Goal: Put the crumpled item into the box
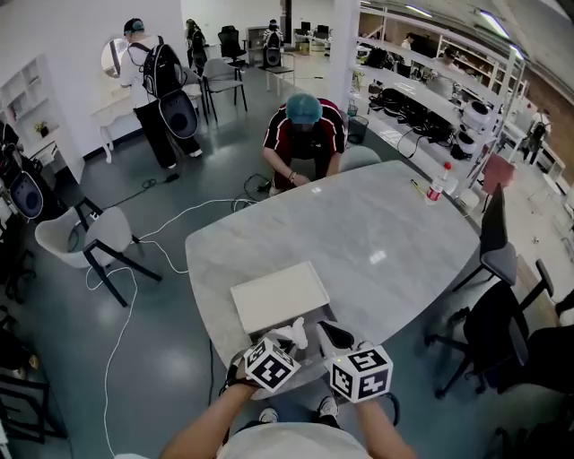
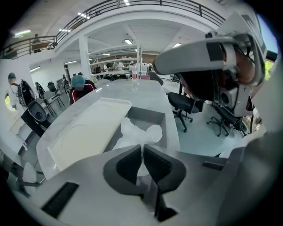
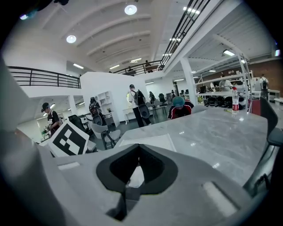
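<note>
At grey open box (image 2: 149, 113): white crumpled sheet (image 2: 132, 132) was clamped by left gripper (image 2: 142, 149).
Right gripper (image 3: 138, 148): clenched, apparently empty.
Remaining: release.

Two grey-bodied tools on show: left gripper (image 2: 142, 148) and right gripper (image 3: 138, 148), both lined with black pads (image 2: 127, 164). Each carries a white cube (image 1: 271, 364) printed with black squares. The person wears a white top (image 1: 291, 441).

A large open-plan office or lab hall: a broad grey table (image 1: 377, 233) with wheeled office chairs (image 1: 502, 332) around it, long workbenches (image 1: 421, 99) loaded with equipment, loose cables (image 1: 117, 332) on the floor, and a railed upper gallery (image 3: 44, 77) under round ceiling lights (image 3: 130, 9).
</note>
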The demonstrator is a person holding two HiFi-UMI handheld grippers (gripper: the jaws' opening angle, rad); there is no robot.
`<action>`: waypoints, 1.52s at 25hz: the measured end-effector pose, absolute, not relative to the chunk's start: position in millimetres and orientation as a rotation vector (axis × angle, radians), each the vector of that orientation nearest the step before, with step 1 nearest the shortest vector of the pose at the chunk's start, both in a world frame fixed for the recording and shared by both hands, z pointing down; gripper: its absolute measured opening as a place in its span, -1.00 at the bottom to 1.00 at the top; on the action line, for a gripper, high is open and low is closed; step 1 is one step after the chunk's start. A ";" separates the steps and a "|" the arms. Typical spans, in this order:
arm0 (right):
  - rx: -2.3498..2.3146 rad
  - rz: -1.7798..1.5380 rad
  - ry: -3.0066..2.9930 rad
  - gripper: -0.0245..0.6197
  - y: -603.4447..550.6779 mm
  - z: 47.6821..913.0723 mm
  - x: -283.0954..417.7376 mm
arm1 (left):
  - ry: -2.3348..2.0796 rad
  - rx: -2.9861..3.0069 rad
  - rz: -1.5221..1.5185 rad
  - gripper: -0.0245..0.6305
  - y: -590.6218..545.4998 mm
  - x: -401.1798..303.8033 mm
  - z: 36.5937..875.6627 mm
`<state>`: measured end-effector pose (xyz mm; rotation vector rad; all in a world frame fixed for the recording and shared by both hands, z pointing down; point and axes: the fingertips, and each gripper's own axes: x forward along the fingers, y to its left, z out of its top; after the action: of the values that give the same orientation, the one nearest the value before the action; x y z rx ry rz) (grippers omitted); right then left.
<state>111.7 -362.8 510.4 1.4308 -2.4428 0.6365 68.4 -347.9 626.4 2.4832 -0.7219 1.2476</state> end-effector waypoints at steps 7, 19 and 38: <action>1.307 0.617 -2.516 -0.91 -384.5 509.6 134.1 | -0.779 2.418 1.364 -0.87 -358.5 82.7 642.5; 1.093 0.641 -2.590 -0.91 -393.4 523.7 149.0 | -0.833 2.314 1.508 -0.86 -364.9 96.0 665.1; 0.909 0.649 -2.616 -0.91 -381.8 534.3 170.3 | -0.942 2.210 1.428 -0.67 -353.6 99.8 662.0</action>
<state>170.3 -381.8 534.3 0.9091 -2.6156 0.6493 99.8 -353.6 662.0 2.2098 -0.9420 1.4283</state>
